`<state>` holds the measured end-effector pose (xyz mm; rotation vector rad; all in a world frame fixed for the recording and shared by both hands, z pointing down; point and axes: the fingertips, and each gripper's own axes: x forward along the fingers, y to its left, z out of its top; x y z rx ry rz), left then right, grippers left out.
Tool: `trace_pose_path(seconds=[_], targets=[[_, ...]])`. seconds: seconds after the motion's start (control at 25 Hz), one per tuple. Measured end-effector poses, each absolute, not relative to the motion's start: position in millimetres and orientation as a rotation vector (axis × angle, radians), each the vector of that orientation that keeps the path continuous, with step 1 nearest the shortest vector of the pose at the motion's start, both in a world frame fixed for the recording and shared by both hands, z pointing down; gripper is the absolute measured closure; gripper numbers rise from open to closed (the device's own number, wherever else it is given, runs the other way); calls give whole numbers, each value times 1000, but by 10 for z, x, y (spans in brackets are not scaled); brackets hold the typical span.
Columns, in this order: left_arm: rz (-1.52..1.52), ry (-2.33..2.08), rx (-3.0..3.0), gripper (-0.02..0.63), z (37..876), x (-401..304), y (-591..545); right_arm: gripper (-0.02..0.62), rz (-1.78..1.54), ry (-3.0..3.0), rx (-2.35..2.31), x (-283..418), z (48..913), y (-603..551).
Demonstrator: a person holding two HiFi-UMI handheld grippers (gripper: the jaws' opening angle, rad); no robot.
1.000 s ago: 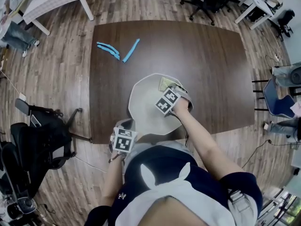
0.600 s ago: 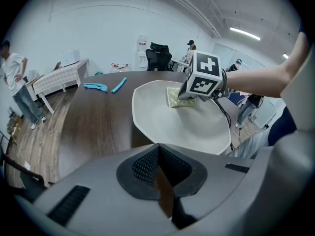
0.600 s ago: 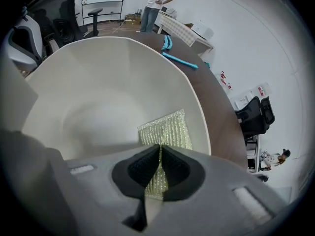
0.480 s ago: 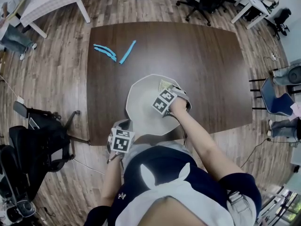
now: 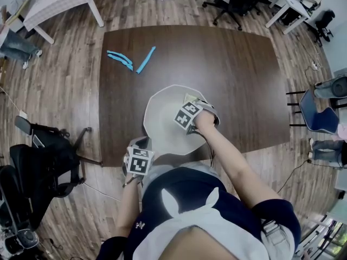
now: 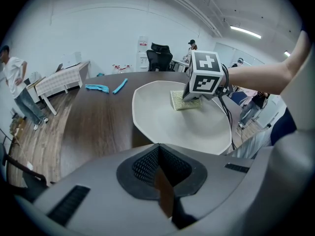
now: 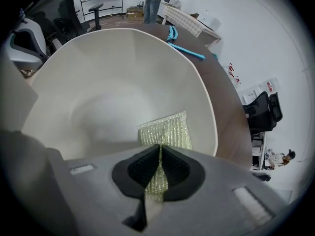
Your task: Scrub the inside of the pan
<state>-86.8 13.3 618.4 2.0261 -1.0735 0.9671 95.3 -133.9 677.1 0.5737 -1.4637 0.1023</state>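
Scouring pad (image 7: 167,129), pinched in closed right gripper (image 7: 160,150) against pan (image 7: 98,97) floor for scrubbing; left gripper (image 6: 158,154) clamps pan's near edge, apparently steadying it.

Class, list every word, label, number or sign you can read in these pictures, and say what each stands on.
No text can be read.
Marker cube: only black-and-white squares, no letters.
White panel with a red mark at the far wall: too small to read.
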Motion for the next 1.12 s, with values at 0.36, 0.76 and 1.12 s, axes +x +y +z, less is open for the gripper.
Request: trace_pose_path(seconds=[0.36, 0.76, 1.12], targets=[[983, -1073, 2054, 601, 6168, -827, 149, 581, 134, -1423, 534, 999, 6818, -1247], [980, -1076, 2076, 601, 6199, -799, 163, 581, 180, -1377, 447, 1061, 6865, -1091], [982, -1073, 2090, 601, 6210, -784, 188, 581, 234, -1344, 353, 1091, 6916, -929]])
